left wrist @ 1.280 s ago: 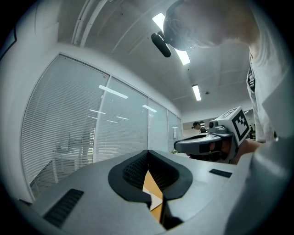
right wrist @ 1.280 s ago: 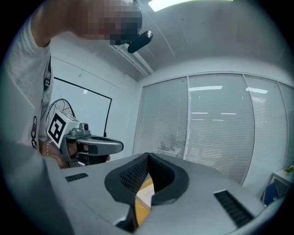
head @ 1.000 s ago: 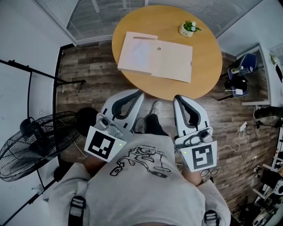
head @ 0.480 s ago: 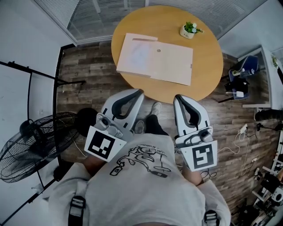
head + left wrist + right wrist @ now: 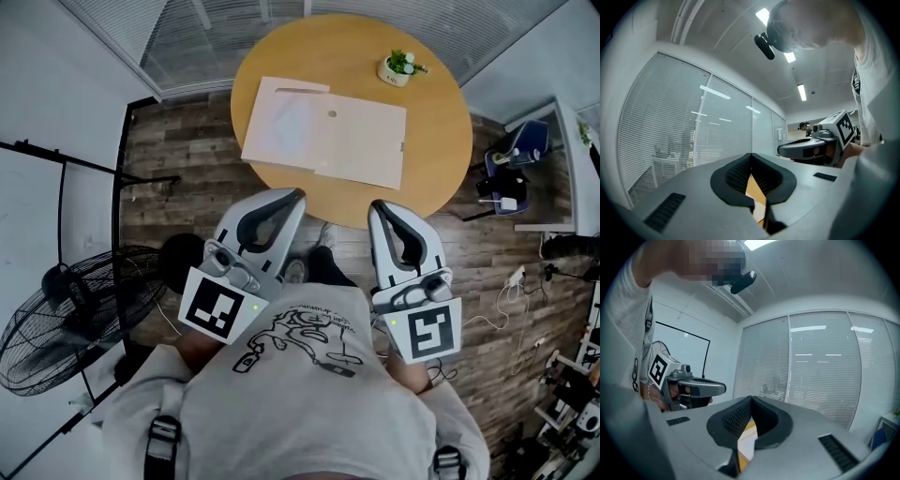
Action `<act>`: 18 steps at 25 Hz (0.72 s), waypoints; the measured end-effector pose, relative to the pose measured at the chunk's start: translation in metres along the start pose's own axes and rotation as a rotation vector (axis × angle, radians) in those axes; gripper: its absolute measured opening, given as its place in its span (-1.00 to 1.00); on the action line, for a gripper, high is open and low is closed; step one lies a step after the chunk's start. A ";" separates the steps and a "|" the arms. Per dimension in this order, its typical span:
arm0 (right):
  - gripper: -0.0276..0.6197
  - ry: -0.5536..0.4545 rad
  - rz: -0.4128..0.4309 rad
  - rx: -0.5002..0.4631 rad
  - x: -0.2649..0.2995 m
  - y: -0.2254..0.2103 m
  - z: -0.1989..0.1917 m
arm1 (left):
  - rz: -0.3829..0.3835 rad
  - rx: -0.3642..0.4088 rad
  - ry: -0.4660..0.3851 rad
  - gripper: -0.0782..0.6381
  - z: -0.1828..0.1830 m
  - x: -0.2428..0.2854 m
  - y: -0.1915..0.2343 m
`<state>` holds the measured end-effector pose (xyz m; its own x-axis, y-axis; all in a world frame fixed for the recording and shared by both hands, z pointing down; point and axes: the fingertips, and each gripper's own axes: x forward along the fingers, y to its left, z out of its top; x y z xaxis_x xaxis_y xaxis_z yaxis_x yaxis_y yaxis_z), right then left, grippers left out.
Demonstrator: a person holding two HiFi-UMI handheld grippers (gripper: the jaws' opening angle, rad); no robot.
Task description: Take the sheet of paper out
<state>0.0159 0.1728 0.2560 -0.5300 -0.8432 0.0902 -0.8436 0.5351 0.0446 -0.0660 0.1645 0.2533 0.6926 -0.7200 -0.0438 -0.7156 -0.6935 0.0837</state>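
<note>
A flat beige envelope lies on the round wooden table, with a paler patch on its left half. I cannot make out a separate sheet of paper. My left gripper and right gripper are held side by side at waist height, pointing level at the table, just short of its near edge. Both are shut with nothing between the jaws. In the left gripper view my left gripper has its tips touching, and the right gripper shows beside it. The right gripper view shows my right gripper closed the same way.
A small potted plant stands at the table's far right. A black floor fan and a stand are at the left. A blue chair and cables lie at the right. A glass wall with blinds runs behind the table.
The table and envelope have drawn nearer to me in the head view. Both grippers keep the same pose, shut and side by side.
</note>
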 end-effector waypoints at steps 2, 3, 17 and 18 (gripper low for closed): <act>-0.89 0.001 0.002 0.001 0.003 -0.007 -0.001 | 0.000 0.001 0.001 -0.73 0.000 0.007 0.001; -0.89 0.001 0.003 0.001 0.004 -0.010 -0.001 | 0.001 0.001 0.002 -0.73 0.000 0.011 0.001; -0.89 0.011 0.006 0.000 0.029 -0.058 -0.005 | 0.009 -0.001 0.007 -0.73 -0.005 0.063 0.014; -0.89 0.011 0.005 0.001 0.031 -0.061 -0.005 | 0.009 -0.001 0.005 -0.73 -0.004 0.067 0.015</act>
<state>0.0520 0.1144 0.2609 -0.5336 -0.8396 0.1014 -0.8408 0.5396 0.0435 -0.0304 0.1059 0.2562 0.6864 -0.7263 -0.0378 -0.7219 -0.6867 0.0851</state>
